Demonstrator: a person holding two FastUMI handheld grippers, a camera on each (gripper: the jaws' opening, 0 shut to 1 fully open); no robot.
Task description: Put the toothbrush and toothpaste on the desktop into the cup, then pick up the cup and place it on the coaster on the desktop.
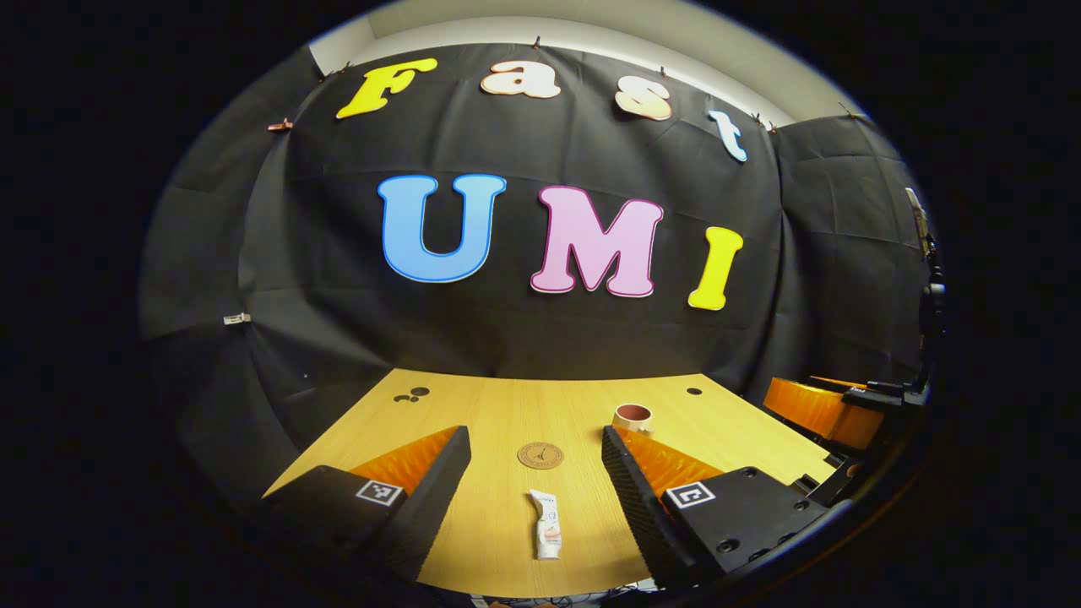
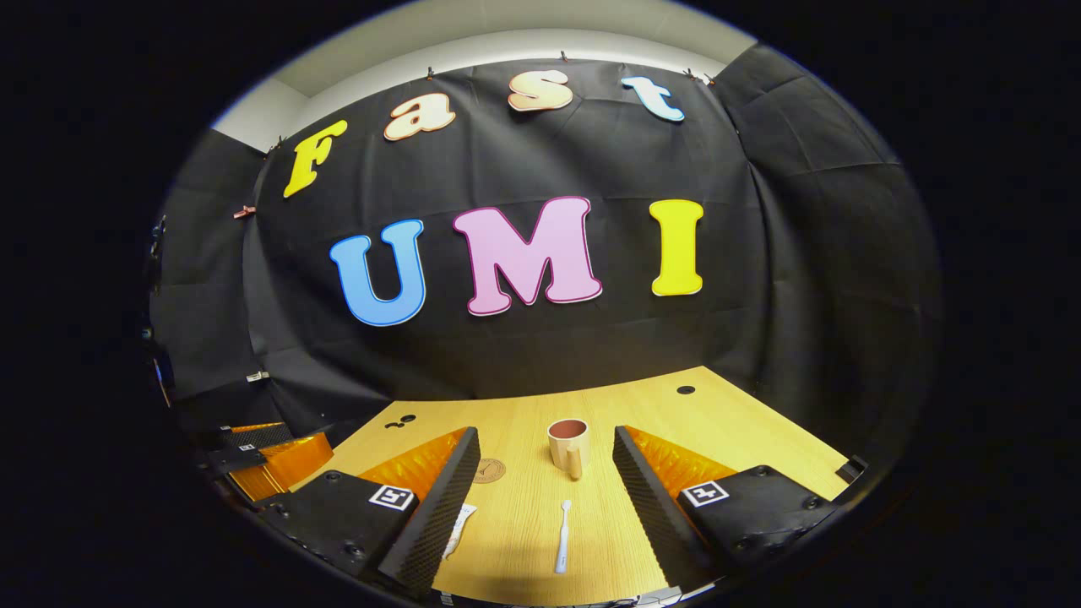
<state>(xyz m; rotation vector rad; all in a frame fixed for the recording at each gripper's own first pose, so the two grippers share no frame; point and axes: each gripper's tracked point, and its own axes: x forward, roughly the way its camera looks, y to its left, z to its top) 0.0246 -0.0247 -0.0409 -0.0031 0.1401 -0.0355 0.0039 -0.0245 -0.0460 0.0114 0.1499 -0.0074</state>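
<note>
Left gripper: held low over the desktop, its jaws spread wide with nothing between the fingers; in the right gripper view it is also seen off to the left.
Right gripper: likewise parted wide and empty, poised above the near edge of the desktop.
Toothpaste: lying flat on the desktop, lengthwise between the left gripper's fingers but below them and untouched; in the right gripper view one end is glimpsed beside the left finger.
Toothbrush: lying flat, roughly in line with the right gripper's fingers, its head pointed toward the cup, apart from it.
Coaster: a round brown disc just beyond the toothpaste, bare; it is seen left of the cup in the right gripper view.
Cup: upright beyond the toothbrush, empty as far as can be told, handle turned toward the camera; in the left gripper view it is partly hidden behind the right finger.
Step in hand: judged to be the very start; neither item is taken up, nothing is in the cup.
Next move: a descent is called for so that the fingers straddle a flat, slim item and close across its width; a low grasp against the desktop is needed.
Writing: print on the toothpaste tube and a stamp on the coaster are present, too small to be read; square coded markers are borne by the gripper bodies.
</note>
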